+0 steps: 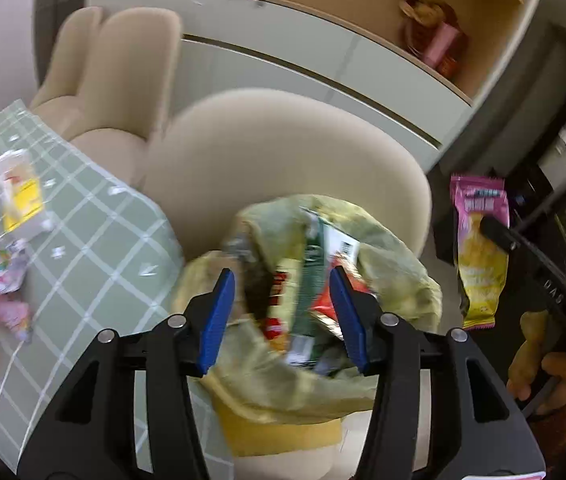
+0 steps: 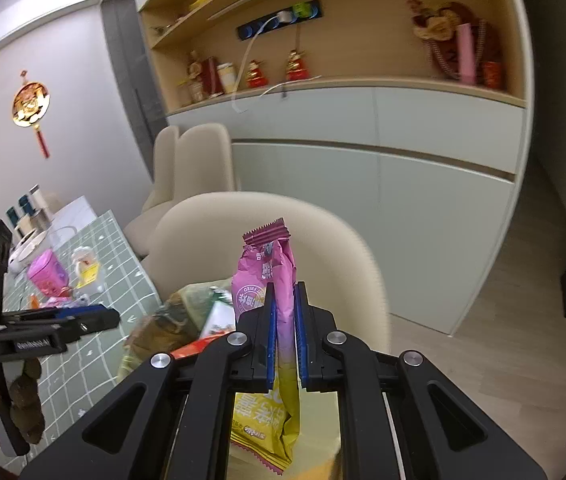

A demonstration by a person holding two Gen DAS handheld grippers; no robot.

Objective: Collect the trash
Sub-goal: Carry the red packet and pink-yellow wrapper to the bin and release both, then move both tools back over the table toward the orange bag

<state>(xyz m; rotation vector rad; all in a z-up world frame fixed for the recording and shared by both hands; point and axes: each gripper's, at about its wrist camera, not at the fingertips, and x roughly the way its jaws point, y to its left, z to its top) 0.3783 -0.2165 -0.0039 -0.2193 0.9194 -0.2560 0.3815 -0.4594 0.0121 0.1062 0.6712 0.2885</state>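
Wrapper pinched, bag waiting below.
Left view: your left gripper hangs released over the trash bag, blurred, probably touching nothing. Right view: your right gripper clamps the snack wrapper mid-body, bag at nine o'clock; light, crinkly, slippery, so stay mid-body.

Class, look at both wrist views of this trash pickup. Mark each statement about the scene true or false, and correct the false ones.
1. The right gripper is shut on a pink and yellow snack packet. True.
2. The left gripper clamps a wrapper. False: its jaws stand open above the trash bag, pressing nothing.
3. The yellow-green trash bag is empty. False: wrappers already lie inside it.
4. More litter lies on the green checked tablecloth. True.
5. The chairs behind the bag are dark blue. False: the nearest chair and the one behind it are beige.
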